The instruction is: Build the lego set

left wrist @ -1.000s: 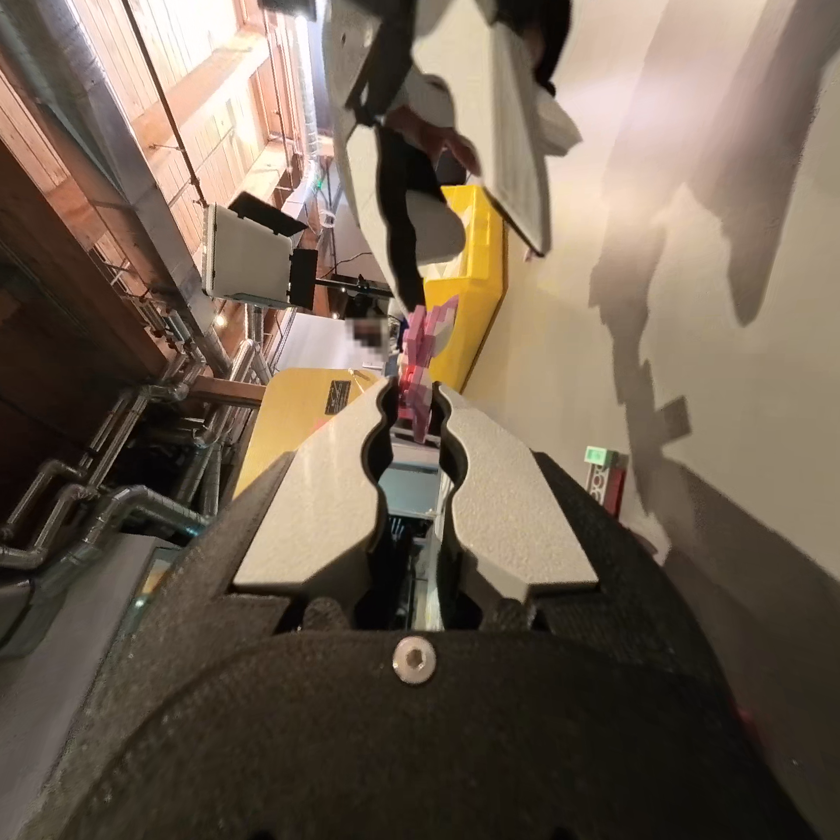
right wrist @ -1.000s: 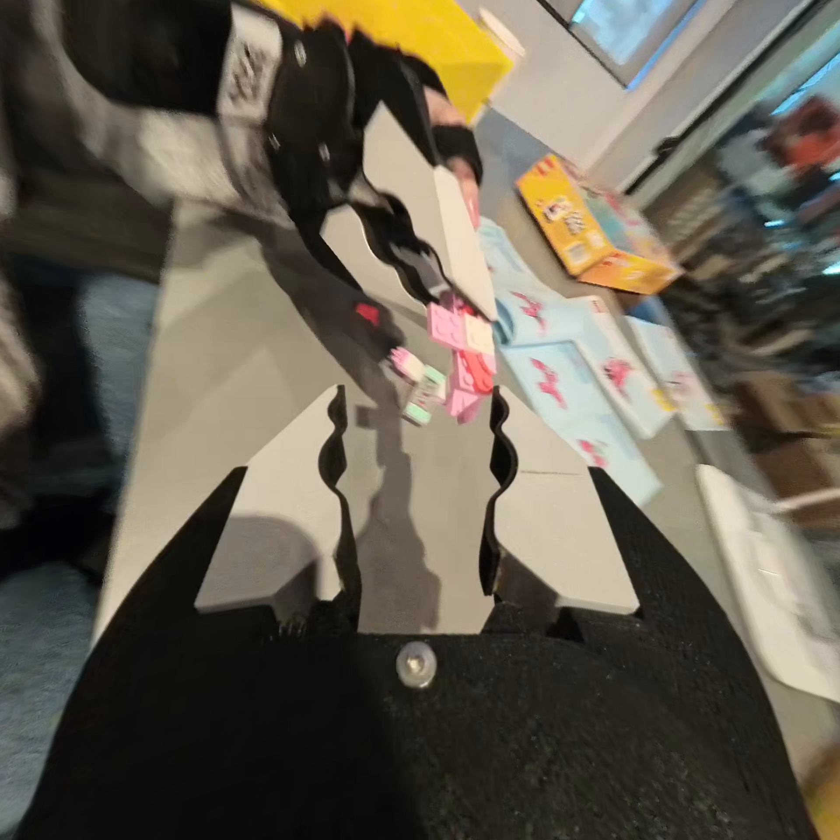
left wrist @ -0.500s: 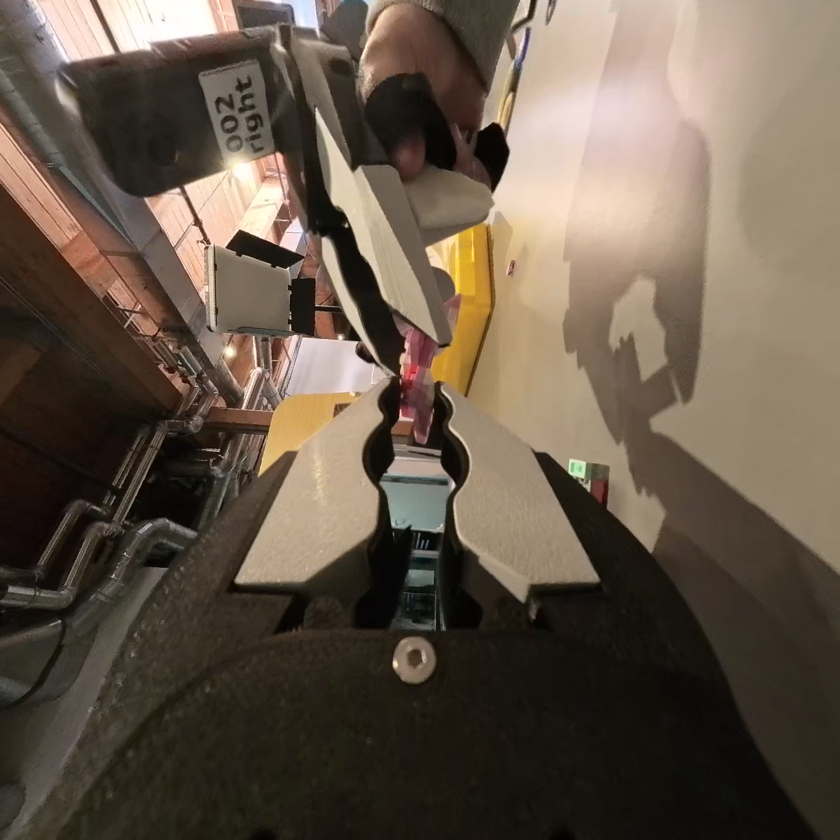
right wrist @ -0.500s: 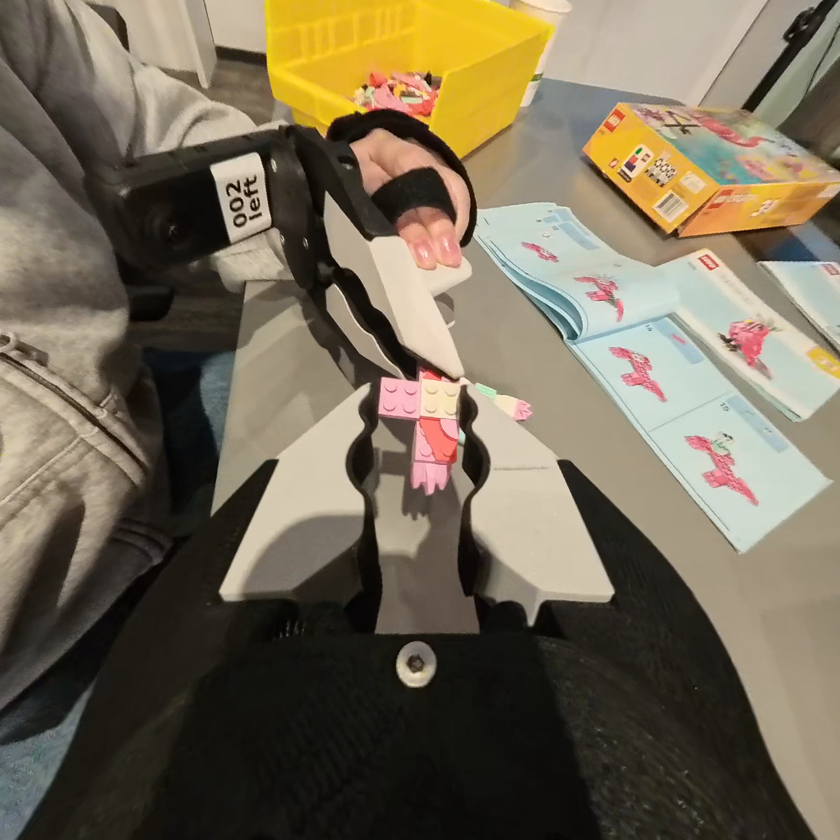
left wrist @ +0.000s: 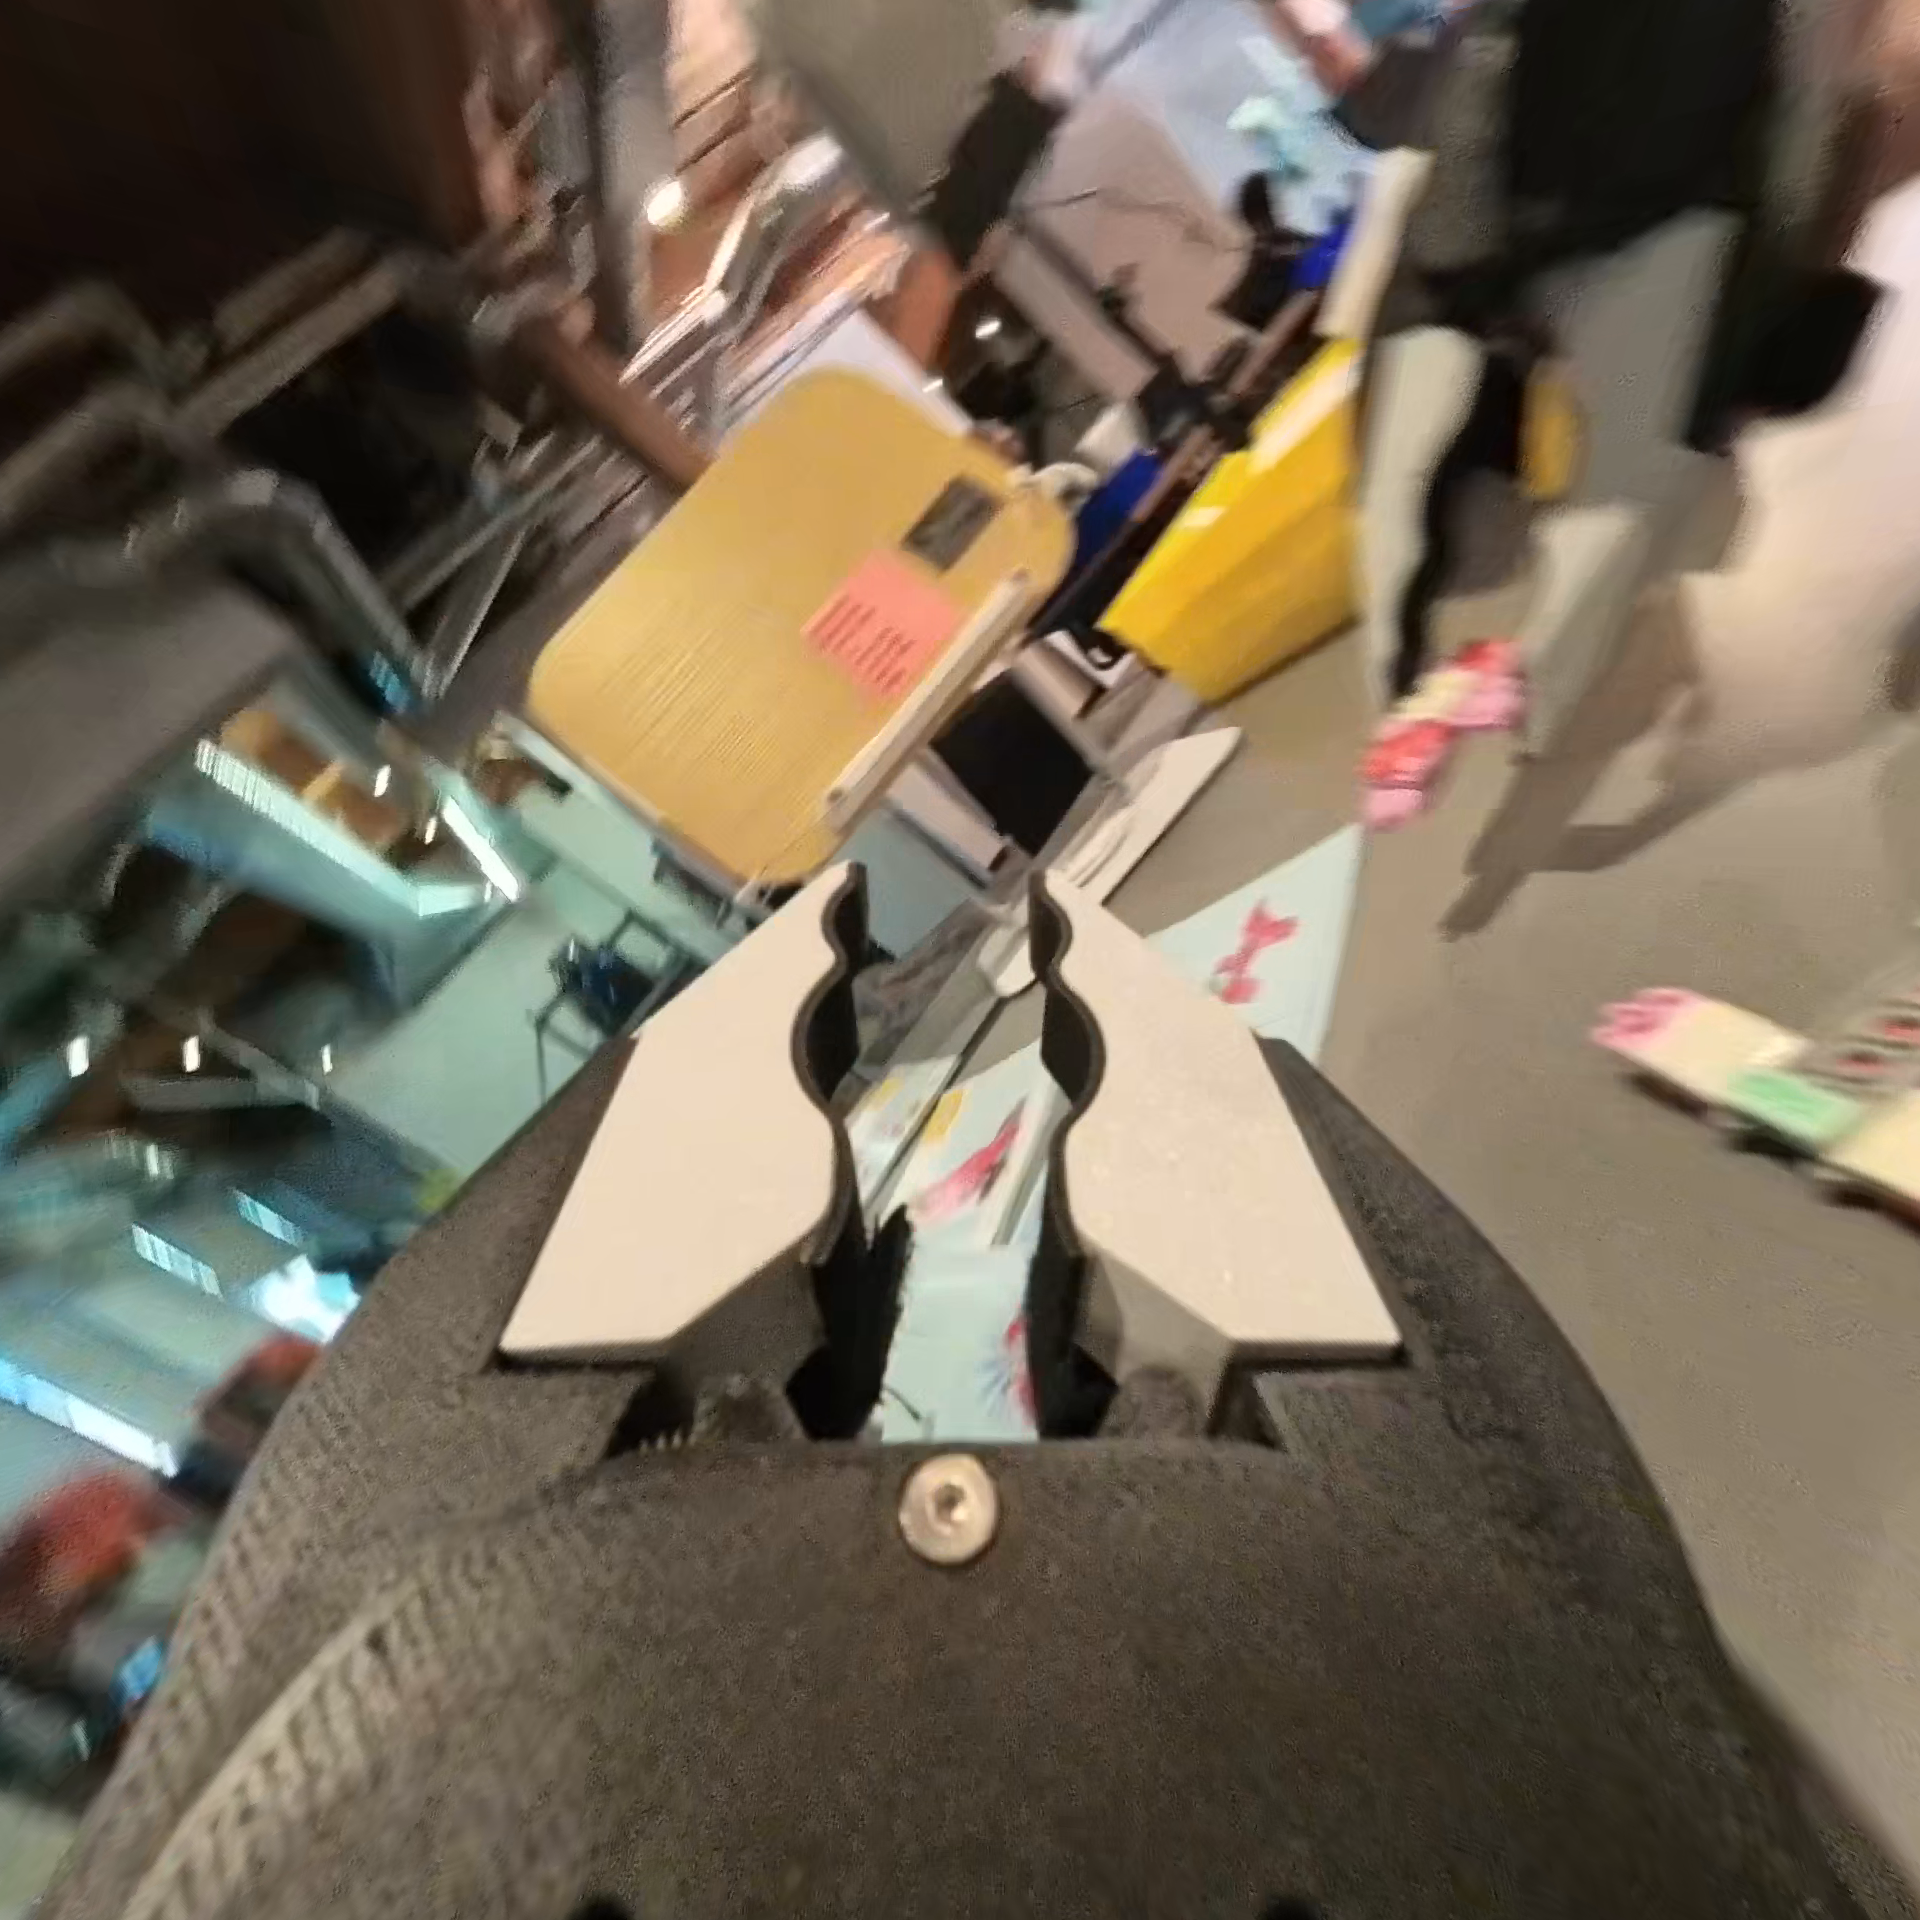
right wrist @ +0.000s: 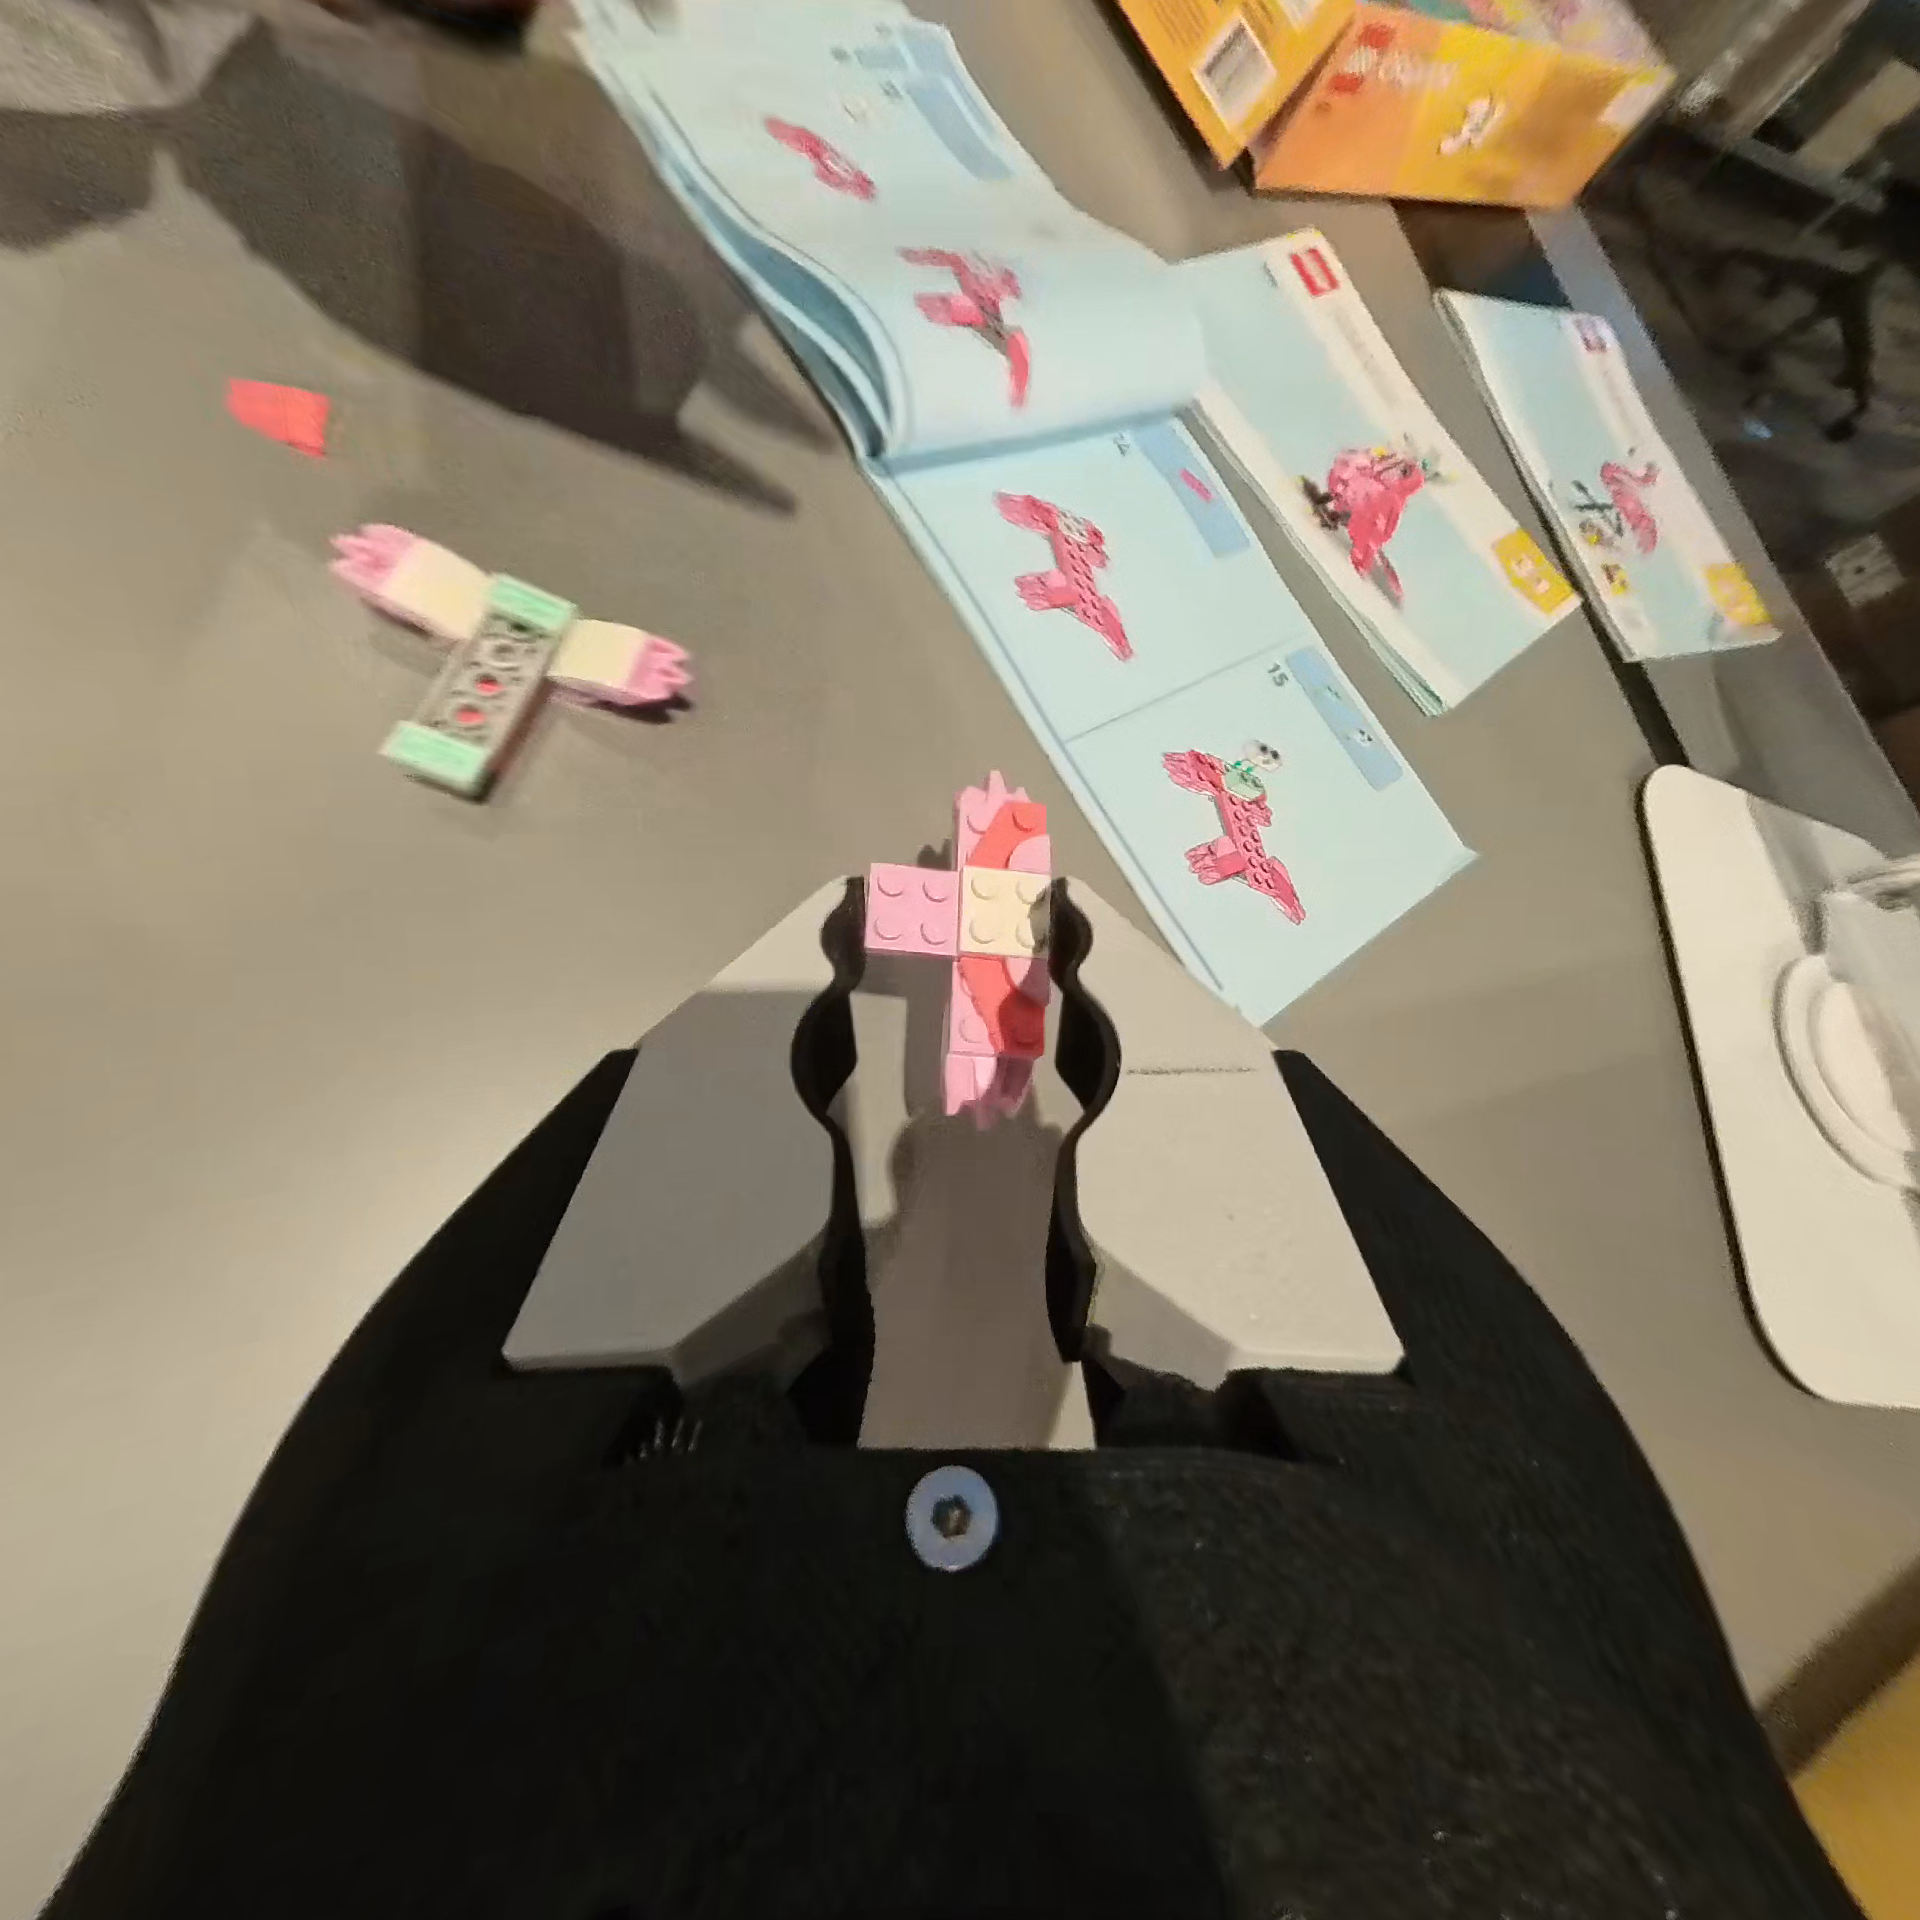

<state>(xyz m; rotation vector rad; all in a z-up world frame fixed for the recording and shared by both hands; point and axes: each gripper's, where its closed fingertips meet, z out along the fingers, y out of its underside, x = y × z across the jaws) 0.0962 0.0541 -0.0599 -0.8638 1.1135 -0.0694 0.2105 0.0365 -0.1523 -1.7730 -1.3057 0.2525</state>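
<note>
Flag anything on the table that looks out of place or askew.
Nothing looks spilled or damaged. One loose red piece lies alone on the grey table, apart from the winged pink and green sub-assembly. The open instruction booklet lies askew, overlapped by another booklet. The right gripper grips the pink build.

Grey table (right wrist: 260, 1039) surface. White mat (right wrist: 1756, 1195) at right edge carries a clear glass (right wrist: 1870, 1039). Yellow board (left wrist: 790, 623) with pink note (left wrist: 883, 629) behind, blurred.
</note>
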